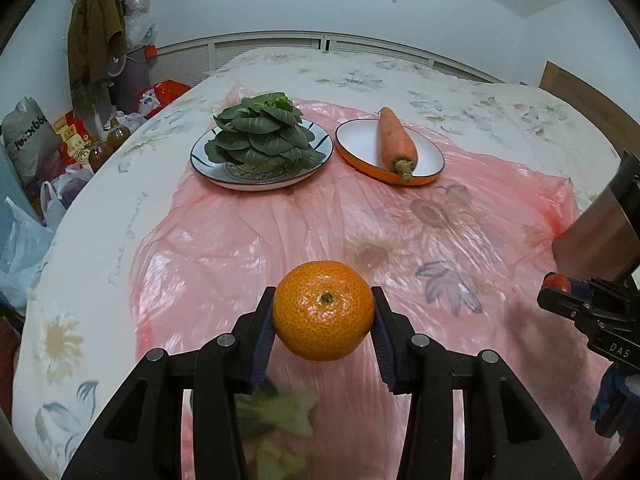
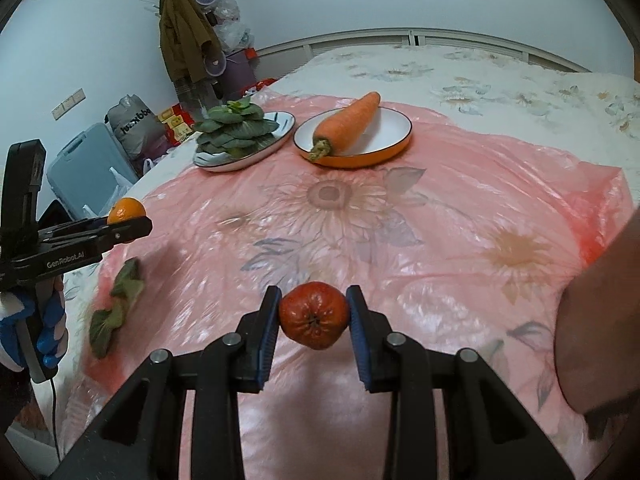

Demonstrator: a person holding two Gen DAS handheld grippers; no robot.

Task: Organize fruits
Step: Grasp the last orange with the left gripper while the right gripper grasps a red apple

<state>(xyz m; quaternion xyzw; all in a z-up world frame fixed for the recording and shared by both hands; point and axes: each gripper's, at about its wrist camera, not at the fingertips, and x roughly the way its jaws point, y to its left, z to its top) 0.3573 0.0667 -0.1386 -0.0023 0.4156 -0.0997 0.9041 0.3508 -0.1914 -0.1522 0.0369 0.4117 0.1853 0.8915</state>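
My left gripper (image 1: 323,312) is shut on an orange mandarin (image 1: 323,310) and holds it above the pink plastic sheet (image 1: 280,232). It also shows at the left of the right wrist view (image 2: 132,222) with the mandarin (image 2: 127,209). My right gripper (image 2: 313,312) is shut on a small red fruit (image 2: 313,315) above the sheet. It shows at the right edge of the left wrist view (image 1: 550,288). Far ahead, a blue-rimmed plate (image 1: 262,178) holds leafy greens (image 1: 262,134) and an orange-rimmed plate (image 1: 360,144) holds a carrot (image 1: 396,140).
Loose green leaves (image 2: 116,300) lie on the sheet's near left. The sheet covers a flowered bedspread (image 1: 400,72). Bags, bottles and a hanging coat (image 1: 94,20) crowd the floor to the left of the bed. A dark blurred shape (image 2: 600,320) fills the right wrist view's right edge.
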